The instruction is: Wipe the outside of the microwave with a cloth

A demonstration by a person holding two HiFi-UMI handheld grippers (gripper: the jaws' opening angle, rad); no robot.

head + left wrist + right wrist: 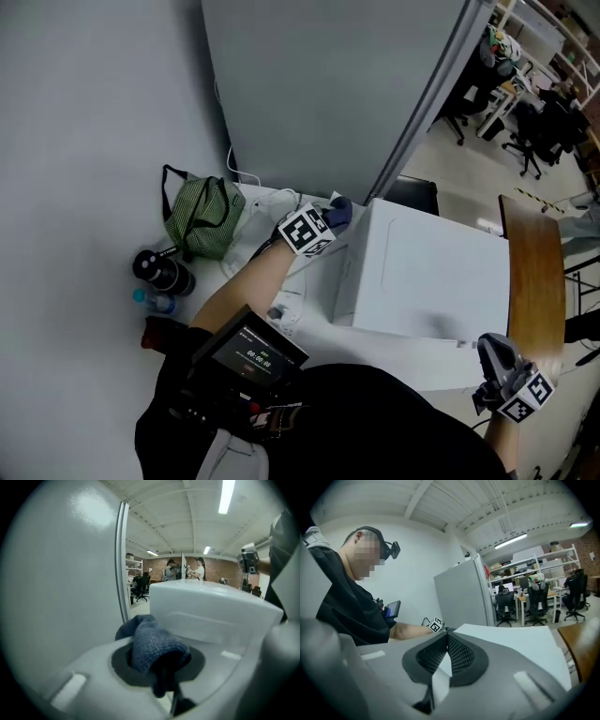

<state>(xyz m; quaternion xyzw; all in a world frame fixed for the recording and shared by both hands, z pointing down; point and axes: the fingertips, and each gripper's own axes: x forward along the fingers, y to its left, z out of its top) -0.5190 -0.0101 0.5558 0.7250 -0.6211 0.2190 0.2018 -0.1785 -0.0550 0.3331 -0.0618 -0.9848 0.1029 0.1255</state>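
Blue cloth [339, 212] sits pinched in your left gripper [330, 221] in the head view. It is right at the microwave [441, 281], at the top corner on the grey partition [328, 94] side. From those fingers the white top spreads away to the right and toward you. Your right gripper [497, 361] hangs at the opposite, near corner, beside the desk [309, 342] edge. It carries no cloth, so the wiping falls to your left hand.

From the left gripper view, the cloth [150, 641] bulges out of the fingers, which are clamped on its lower fold. The microwave [211, 606] lies just ahead and to the right of the fingers, its rounded top edge level with the cloth. The partition fills the left side. Whether the cloth already touches the casing I cannot tell; it looks at least very close. The coming stroke, I'd judge, runs rightward along the length of that top.

From the right gripper view, the fingers [461, 656] are pressed together at the tips with nothing between them. The microwave's flat top [511, 644] stretches ahead of them, and your left gripper's marker cube [436, 625] shows at its far end. Keep this hand back from the cloth's path.
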